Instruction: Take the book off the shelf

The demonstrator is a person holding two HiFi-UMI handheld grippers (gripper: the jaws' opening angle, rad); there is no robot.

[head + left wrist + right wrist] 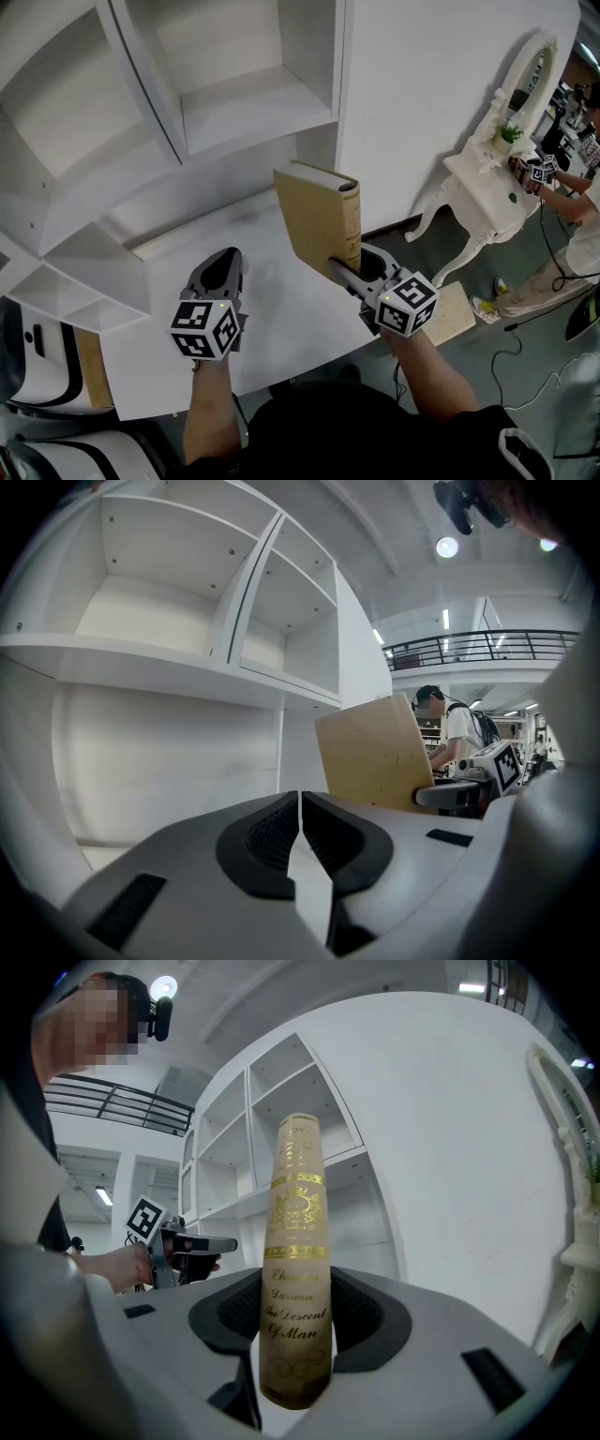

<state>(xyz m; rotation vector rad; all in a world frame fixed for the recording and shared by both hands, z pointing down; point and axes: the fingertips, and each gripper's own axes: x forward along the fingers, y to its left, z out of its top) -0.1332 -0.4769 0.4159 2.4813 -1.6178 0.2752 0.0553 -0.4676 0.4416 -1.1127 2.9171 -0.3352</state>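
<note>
A tan hardback book (pixel 319 220) with gold lettering on its spine (pixel 295 1241) stands upright over the white desk top (pixel 272 319), in front of the white shelf unit (pixel 244 103). My right gripper (pixel 352 269) is shut on the book's lower spine end, one pad on each cover (pixel 298 1326). The book's cover (pixel 375 752) also shows in the left gripper view, with the right gripper (pixel 464 791) beside it. My left gripper (pixel 222 264) hangs over the desk to the book's left, its jaws shut together with nothing between them (pixel 299 808).
The shelf compartments (pixel 178 602) in view hold nothing. To the right of the tall white side panel (pixel 431 84) stands a white dressing table (pixel 483 183) with an oval mirror. Another person (pixel 572 202) works there with grippers. Cables lie on the floor (pixel 525 356).
</note>
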